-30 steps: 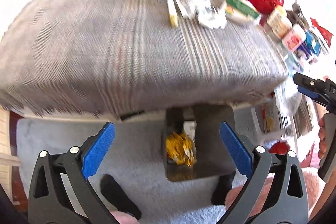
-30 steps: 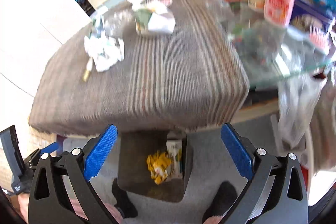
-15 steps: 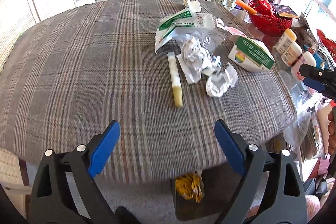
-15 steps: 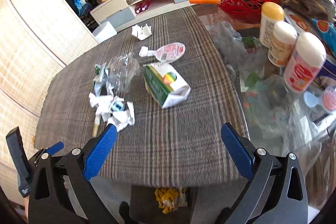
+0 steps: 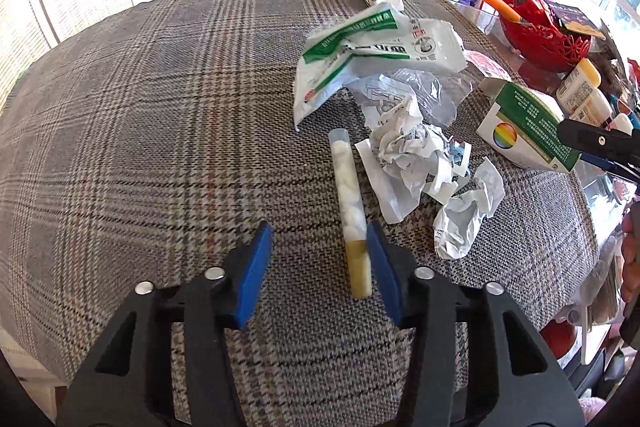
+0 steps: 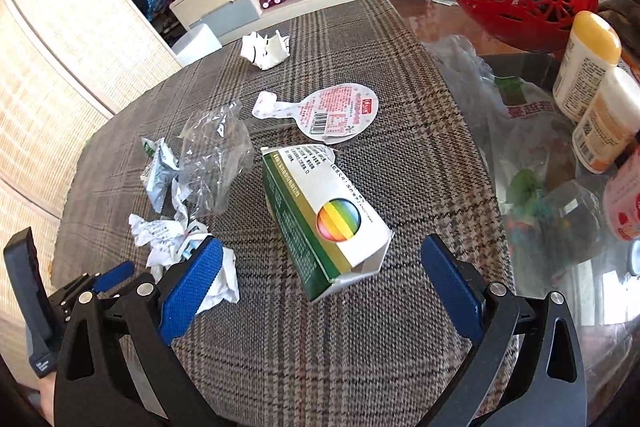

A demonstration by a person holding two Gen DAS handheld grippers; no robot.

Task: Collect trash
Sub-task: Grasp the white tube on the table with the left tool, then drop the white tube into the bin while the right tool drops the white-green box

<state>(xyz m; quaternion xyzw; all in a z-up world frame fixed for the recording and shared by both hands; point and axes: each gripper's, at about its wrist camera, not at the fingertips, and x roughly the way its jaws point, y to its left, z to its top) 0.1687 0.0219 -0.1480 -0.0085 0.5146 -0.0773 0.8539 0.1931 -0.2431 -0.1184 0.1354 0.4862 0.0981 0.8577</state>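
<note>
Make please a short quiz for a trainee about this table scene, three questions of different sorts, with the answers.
1. True or false: the left tool is already shut on the plastic tube.
2. Which item lies between the right tool's fingers? A) red basket B) green and white carton C) round foil lid
3. Fill in: the tube's yellow end lies beside the left tool's ____ finger.

Key:
1. False; the jaws stand open around it.
2. B
3. right
</note>
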